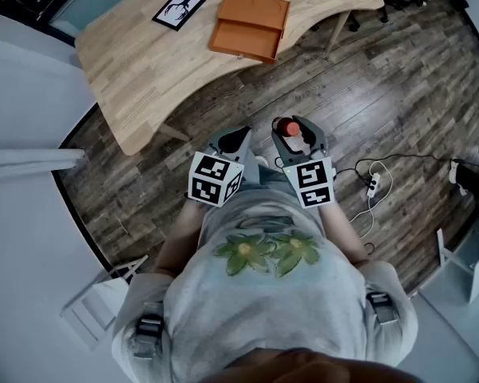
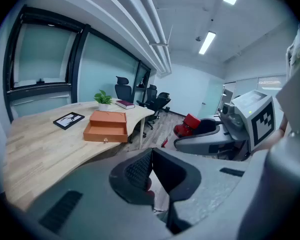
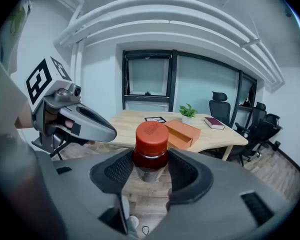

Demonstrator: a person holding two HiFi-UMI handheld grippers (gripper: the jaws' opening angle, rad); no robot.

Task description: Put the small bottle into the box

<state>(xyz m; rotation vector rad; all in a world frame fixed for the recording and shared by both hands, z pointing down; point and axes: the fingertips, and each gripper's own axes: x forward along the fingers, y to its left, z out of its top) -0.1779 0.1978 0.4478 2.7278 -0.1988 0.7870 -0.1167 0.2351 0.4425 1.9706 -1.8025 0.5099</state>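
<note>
While the right gripper pinches it, well apart from the orange box, the small bottle shows a red-orange cap over a dark body; the jaws hide its base. The left gripper is pressed together.

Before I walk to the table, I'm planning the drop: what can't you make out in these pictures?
- small bottle: its sides, right gripper view, covered by the right gripper's pads; head view shows mostly the cap.
- box: its inside, head view, too small; left gripper view looks at its front.
- table: far end, head view, cut off by the top edge.
</note>
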